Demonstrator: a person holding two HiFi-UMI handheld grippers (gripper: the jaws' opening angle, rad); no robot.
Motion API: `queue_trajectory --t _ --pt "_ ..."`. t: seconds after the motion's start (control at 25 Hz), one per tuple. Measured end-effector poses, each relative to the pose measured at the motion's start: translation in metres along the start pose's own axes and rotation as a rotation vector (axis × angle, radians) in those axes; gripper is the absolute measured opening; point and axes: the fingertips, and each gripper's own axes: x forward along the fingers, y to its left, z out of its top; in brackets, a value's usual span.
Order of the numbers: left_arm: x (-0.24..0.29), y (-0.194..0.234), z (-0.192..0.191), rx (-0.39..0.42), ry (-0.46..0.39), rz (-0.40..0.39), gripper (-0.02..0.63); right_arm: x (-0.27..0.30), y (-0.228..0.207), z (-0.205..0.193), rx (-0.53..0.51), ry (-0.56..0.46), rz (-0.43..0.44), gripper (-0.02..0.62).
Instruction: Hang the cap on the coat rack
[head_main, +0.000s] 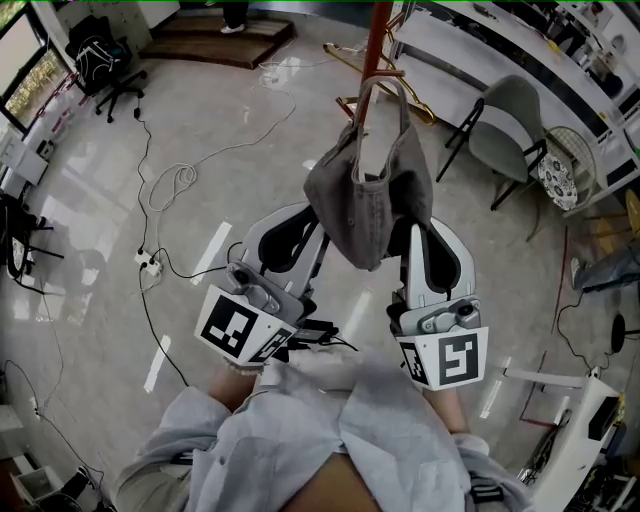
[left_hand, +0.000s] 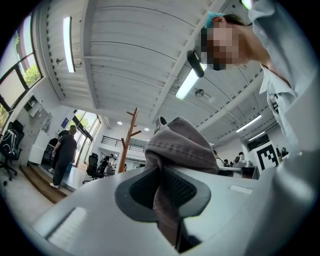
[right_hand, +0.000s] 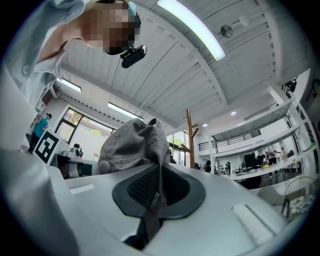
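A grey cap (head_main: 368, 190) hangs between both grippers, its back strap looped upward beside the red coat rack pole (head_main: 378, 40). My left gripper (head_main: 316, 235) is shut on the cap's left edge, and my right gripper (head_main: 412, 238) is shut on its right edge. In the left gripper view, cap fabric (left_hand: 180, 145) is pinched between the dark pads of the left gripper (left_hand: 162, 192), with the wooden coat rack (left_hand: 129, 140) standing further off. In the right gripper view the cap (right_hand: 132, 142) bulges above the right gripper (right_hand: 157, 192), and the coat rack (right_hand: 190, 137) rises behind.
A grey chair (head_main: 505, 135) stands right of the rack beside a long white counter (head_main: 480, 50). Cables (head_main: 170, 180) and a power strip (head_main: 150, 262) lie on the floor at left. An office chair (head_main: 105, 65) and wooden platform (head_main: 215, 40) are far left. A person (left_hand: 62, 155) stands in the distance.
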Motion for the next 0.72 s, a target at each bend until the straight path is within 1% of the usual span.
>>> queue_trajectory --t 0.2,0.36,0.72 --pt "-0.011 0.001 0.008 -0.006 -0.015 -0.010 0.034 -0.001 0.012 0.007 -0.001 -0.011 -0.018 0.014" --pt "-0.014 0.000 0.012 0.006 -0.028 -0.031 0.033 -0.006 0.017 0.013 -0.009 -0.037 -0.026 0.014" --pt "-0.015 -0.003 0.013 0.015 -0.030 -0.060 0.032 -0.011 0.018 0.009 0.002 -0.039 -0.044 0.014"
